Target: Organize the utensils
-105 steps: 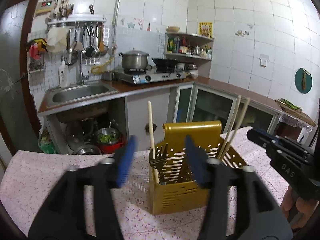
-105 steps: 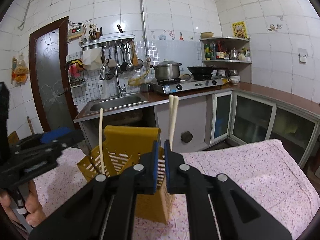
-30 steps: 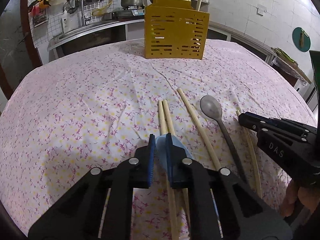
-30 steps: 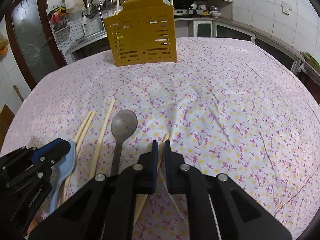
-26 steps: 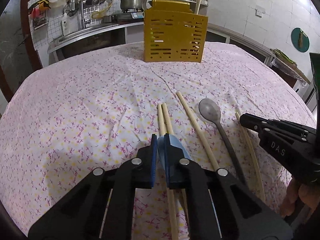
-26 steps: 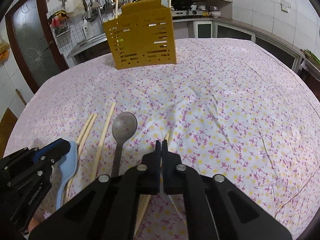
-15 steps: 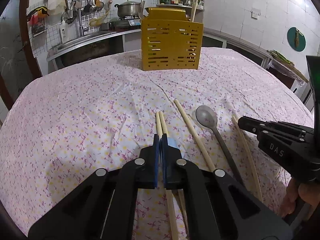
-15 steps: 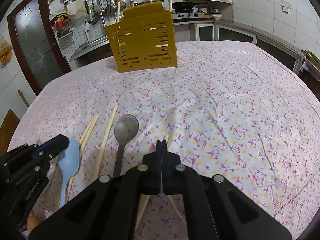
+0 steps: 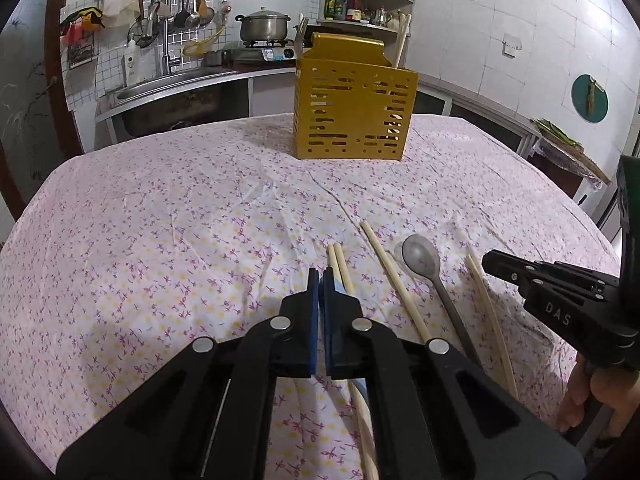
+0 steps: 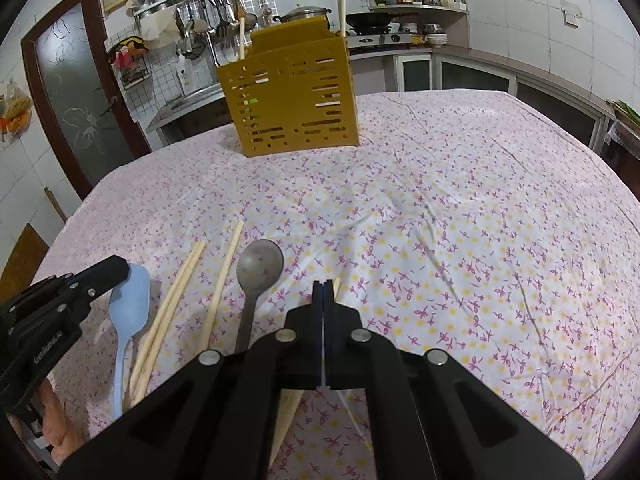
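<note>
Left gripper (image 9: 320, 276) pinches pale-blue spoon (image 10: 130, 304); right gripper (image 10: 325, 286) pinches wooden chopstick (image 10: 335, 285)

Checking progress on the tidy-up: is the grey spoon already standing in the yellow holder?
No, the grey spoon lies flat on the flowered tablecloth, well short of the yellow holder.

The table (image 10: 480, 184) wears a soft cloth with small pink and yellow flowers, and the cloth has wrinkles. The box (image 10: 292, 96) near the far edge looks like hard yellow plastic, smooth, with slots cut in it. The chopsticks (image 10: 176, 292) look like pale, dull wood. The grey spoon (image 10: 258, 270) looks like dull metal. The blue spoon (image 10: 130, 304) looks like smooth plastic. The left gripper (image 9: 319, 280) and right gripper (image 10: 325, 292) look like black matt plastic with shiny round metal bolts.
</note>
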### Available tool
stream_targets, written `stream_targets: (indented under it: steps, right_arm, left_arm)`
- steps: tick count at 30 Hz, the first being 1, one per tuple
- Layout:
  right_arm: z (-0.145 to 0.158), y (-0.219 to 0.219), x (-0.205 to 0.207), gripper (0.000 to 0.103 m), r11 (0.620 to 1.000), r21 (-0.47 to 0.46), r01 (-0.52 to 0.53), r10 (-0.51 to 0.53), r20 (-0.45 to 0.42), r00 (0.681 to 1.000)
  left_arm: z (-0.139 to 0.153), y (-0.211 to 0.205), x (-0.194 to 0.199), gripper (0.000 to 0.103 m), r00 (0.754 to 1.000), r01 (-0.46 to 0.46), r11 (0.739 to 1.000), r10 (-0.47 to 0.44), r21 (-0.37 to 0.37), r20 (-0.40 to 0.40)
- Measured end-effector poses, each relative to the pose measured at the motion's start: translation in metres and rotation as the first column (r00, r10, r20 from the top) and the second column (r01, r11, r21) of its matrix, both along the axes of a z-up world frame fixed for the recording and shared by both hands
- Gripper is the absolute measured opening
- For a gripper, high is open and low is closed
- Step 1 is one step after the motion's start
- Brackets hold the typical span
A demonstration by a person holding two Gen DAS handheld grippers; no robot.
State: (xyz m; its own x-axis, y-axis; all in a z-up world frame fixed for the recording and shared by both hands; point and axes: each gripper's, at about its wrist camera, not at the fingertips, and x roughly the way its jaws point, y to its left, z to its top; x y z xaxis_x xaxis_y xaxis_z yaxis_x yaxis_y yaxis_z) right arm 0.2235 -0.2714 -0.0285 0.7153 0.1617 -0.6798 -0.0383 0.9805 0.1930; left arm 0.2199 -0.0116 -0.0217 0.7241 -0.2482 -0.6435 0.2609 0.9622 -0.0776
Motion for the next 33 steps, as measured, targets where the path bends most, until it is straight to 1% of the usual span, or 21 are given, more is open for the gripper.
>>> stream_targets:
  steps: [6,10,15,19,21,24,28,29,30,31,32,33]
  right_arm:
    - [0.009,-0.003,-0.004,0.0,1.0,0.015,-0.009,0.008,0.038,0.999]
    - [0.009,-0.004,-0.004,0.0,1.0,0.019,-0.013,0.012,0.04,0.999]
    - [0.001,-0.005,0.0,0.0,1.0,0.025,-0.018,0.018,-0.007,1.0]
    - [-0.006,-0.004,0.004,0.001,1.0,0.012,-0.016,0.017,-0.047,0.999]
    - [-0.007,-0.003,0.005,0.003,1.0,0.008,-0.016,0.017,-0.052,0.998]
    - [-0.009,-0.001,0.006,0.003,1.0,-0.003,-0.018,0.018,-0.063,0.998]
    - [-0.012,0.002,0.006,0.003,1.0,-0.007,-0.009,0.008,-0.081,0.997]
    - [-0.012,0.002,0.006,0.005,1.0,-0.009,-0.005,0.005,-0.082,0.997]
    - [-0.013,0.002,0.006,0.015,1.0,-0.011,-0.003,0.002,-0.087,0.996]
    - [-0.014,0.002,0.006,0.032,1.0,-0.01,0.0,-0.001,-0.091,0.996]
    - [-0.015,0.002,0.006,0.037,1.0,-0.003,-0.001,0.001,-0.094,0.996]
    - [-0.015,0.003,0.006,0.037,1.0,0.006,-0.007,0.008,-0.093,0.996]
  left_arm:
    - [0.01,0.002,-0.006,0.0,0.999,0.023,1.0,-0.022,-0.015,0.043]
    - [0.008,0.003,-0.005,0.0,0.999,0.033,0.999,-0.032,-0.021,0.035]
    - [0.004,0.007,-0.001,0.0,1.0,0.022,1.0,-0.022,-0.02,0.019]
    - [-0.002,0.009,0.009,0.001,1.0,0.017,1.0,-0.017,0.006,-0.009]
    - [-0.004,0.011,0.014,0.001,1.0,0.022,1.0,-0.022,0.021,-0.016]
    - [-0.006,0.015,0.02,0.001,1.0,0.016,0.999,-0.015,0.033,-0.026]
    - [-0.013,0.019,0.03,0.001,0.998,0.012,0.999,-0.01,0.041,-0.062]
    - [-0.015,0.019,0.031,0.001,0.998,0.012,0.999,-0.009,0.043,-0.068]
    - [-0.016,0.019,0.031,0.001,0.997,0.013,0.999,-0.01,0.045,-0.073]
    - [-0.016,0.018,0.031,0.001,0.997,0.012,0.999,-0.009,0.048,-0.074]
    - [-0.017,0.017,0.031,0.001,0.997,0.012,0.999,-0.008,0.052,-0.075]
    - [-0.018,0.017,0.031,0.001,0.997,0.011,0.998,-0.006,0.056,-0.079]
